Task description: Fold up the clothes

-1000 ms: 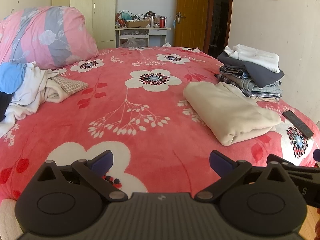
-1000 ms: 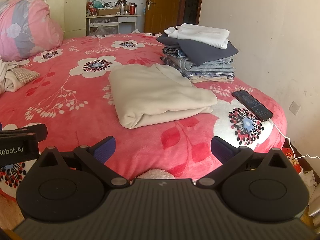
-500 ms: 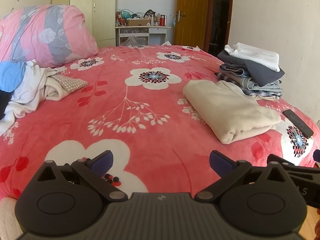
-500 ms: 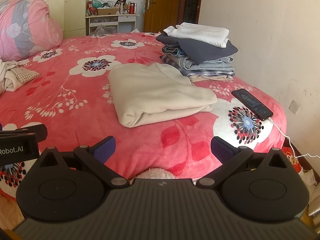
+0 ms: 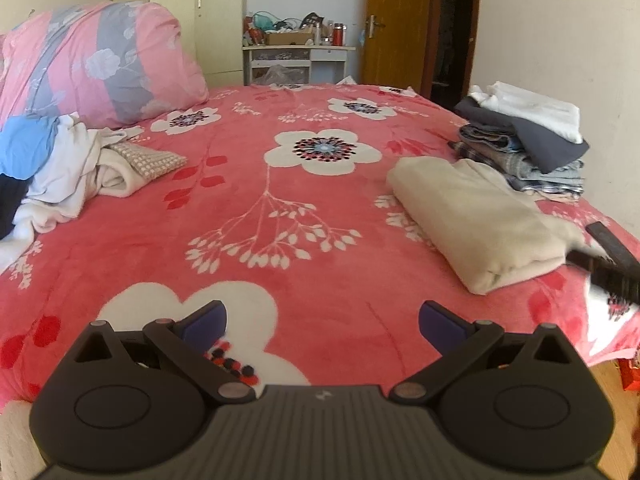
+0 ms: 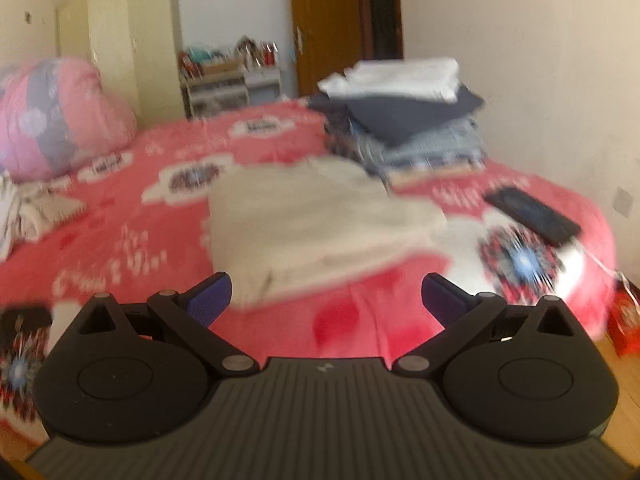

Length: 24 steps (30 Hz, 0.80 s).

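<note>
A folded cream garment (image 5: 476, 220) lies on the red flowered bed at the right; it also shows in the blurred right wrist view (image 6: 316, 224). A stack of folded clothes (image 5: 524, 140) stands behind it near the wall, also in the right wrist view (image 6: 404, 120). A heap of unfolded clothes (image 5: 60, 168) lies at the left by the pink pillow. My left gripper (image 5: 322, 320) is open and empty over the bed's near edge. My right gripper (image 6: 326, 300) is open and empty, just short of the cream garment; its body shows dark at the left wrist view's right edge (image 5: 612, 264).
A black phone (image 6: 532, 212) with a white cable lies on the bed's right corner. A pink and grey pillow (image 5: 100, 60) stands at the back left. A wall runs along the right, with a wooden door (image 5: 396, 28), cluttered table (image 5: 296, 52) and wardrobe behind.
My right gripper has moved forward toward the cream garment, blurring its view, and its body now enters the left wrist view. The left gripper has barely moved.
</note>
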### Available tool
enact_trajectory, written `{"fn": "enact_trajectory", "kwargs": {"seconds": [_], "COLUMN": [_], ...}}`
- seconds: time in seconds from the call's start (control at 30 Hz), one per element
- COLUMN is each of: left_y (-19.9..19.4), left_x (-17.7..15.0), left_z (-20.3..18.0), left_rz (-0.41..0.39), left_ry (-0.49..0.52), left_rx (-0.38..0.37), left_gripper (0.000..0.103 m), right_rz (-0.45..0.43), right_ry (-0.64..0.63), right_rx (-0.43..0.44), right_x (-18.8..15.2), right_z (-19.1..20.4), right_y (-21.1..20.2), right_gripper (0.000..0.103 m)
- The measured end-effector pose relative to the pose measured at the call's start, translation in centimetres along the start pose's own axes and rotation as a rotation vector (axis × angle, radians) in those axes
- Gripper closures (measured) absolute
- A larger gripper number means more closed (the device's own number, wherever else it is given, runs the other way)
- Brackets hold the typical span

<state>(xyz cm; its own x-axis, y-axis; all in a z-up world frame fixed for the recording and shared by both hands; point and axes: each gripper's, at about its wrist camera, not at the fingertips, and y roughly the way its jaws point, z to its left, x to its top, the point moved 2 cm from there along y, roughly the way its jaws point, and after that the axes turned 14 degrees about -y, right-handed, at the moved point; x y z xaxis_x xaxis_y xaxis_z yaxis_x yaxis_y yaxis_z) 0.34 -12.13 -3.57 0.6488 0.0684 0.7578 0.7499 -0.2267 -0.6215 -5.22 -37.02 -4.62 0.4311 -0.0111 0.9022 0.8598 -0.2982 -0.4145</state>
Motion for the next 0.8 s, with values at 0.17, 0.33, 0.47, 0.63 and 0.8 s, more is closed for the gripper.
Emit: {"fn": "enact_trajectory", "kwargs": {"seconds": [0.17,0.33,0.47,0.63,0.8], "left_y": [0.8,1.4,2.0,2.0,2.3], "left_x": [0.8,1.0,1.0,1.1,1.4], "left_z": [0.8,1.2,1.3,1.3,1.9], "left_rz": [-0.008,0.004,0.020,0.019,0.019], "left_ry": [-0.014,-0.019,-0.015,-0.006,-0.010], "left_rx": [0.042,0.048,0.045,0.057,0.100], "left_gripper": [0.000,0.000,0.000,0.000,0.000], "right_rz": [-0.115,0.055,0.082,0.015,0.221], "right_ry": [-0.068,-0.099,-0.040,-0.032,0.053], "right_rx": [0.105,0.199,0.250,0.223,0.235], "right_x": [2.9,-0.5,1.5,7.6,10.5], "right_z": [1.1,1.4,0.4,-1.5,-3.0], "right_y": [5.6,11.6,11.2,14.1,26.9], "right_gripper": [0.033,0.054,0.058,0.058,0.066]}}
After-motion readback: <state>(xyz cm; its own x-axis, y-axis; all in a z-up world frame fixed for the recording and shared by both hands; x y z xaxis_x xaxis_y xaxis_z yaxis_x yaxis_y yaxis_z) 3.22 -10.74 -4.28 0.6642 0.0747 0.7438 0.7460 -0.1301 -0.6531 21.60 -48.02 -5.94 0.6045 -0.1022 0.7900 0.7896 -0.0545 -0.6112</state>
